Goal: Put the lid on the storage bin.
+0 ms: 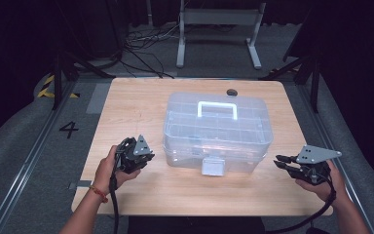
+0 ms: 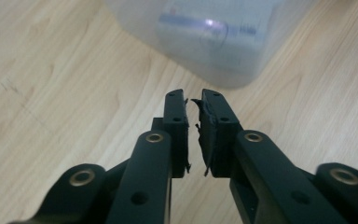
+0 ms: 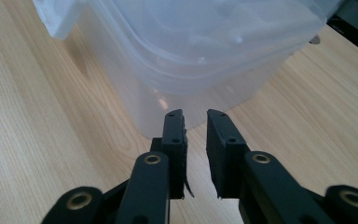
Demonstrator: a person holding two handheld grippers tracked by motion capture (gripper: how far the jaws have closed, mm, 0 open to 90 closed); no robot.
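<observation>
A clear plastic box [image 1: 217, 130] with a white handle [image 1: 217, 108] and front latch [image 1: 212, 165] sits mid-desk [image 1: 131, 100], lid on. The left gripper [image 1: 146, 157] and right gripper [image 1: 278, 161] flank it without touching, each with jaws slightly parted and empty.

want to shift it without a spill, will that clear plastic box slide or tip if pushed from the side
The clear plastic box is wide and low on the smooth wooden table, so it would probably slide rather than tip. Its thin translucent walls may flex a little. It looks nearly empty, so likely light.
</observation>
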